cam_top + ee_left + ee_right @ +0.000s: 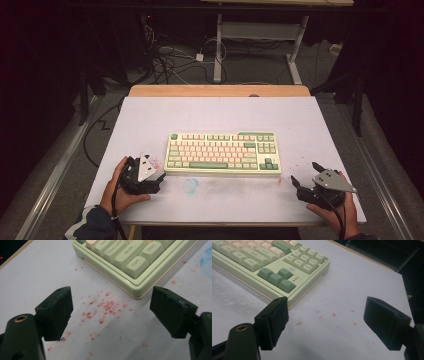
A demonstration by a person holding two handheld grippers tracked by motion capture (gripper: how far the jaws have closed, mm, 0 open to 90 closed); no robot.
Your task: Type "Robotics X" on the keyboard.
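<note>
A pale green keyboard [222,152] with pink and green keys lies in the middle of the white mat [220,115]. My left gripper [156,172] sits by its front left corner, held in a hand. In the left gripper view that gripper [112,312] is open, with nothing between its jaws, and faces the keyboard corner [125,262] with the Ctrl key. My right gripper [306,173] rests off the keyboard's front right corner. In the right gripper view it [325,320] is open and empty, with the arrow-key corner of the keyboard [274,265] just ahead to the left.
Red specks [105,307] are scattered on the mat near both front corners of the keyboard. A blue smudge [191,185] marks the mat in front of the keyboard. The table's wooden back edge [220,90] shows beyond the mat, with cables [170,60] and another table's legs [218,47] on the floor behind.
</note>
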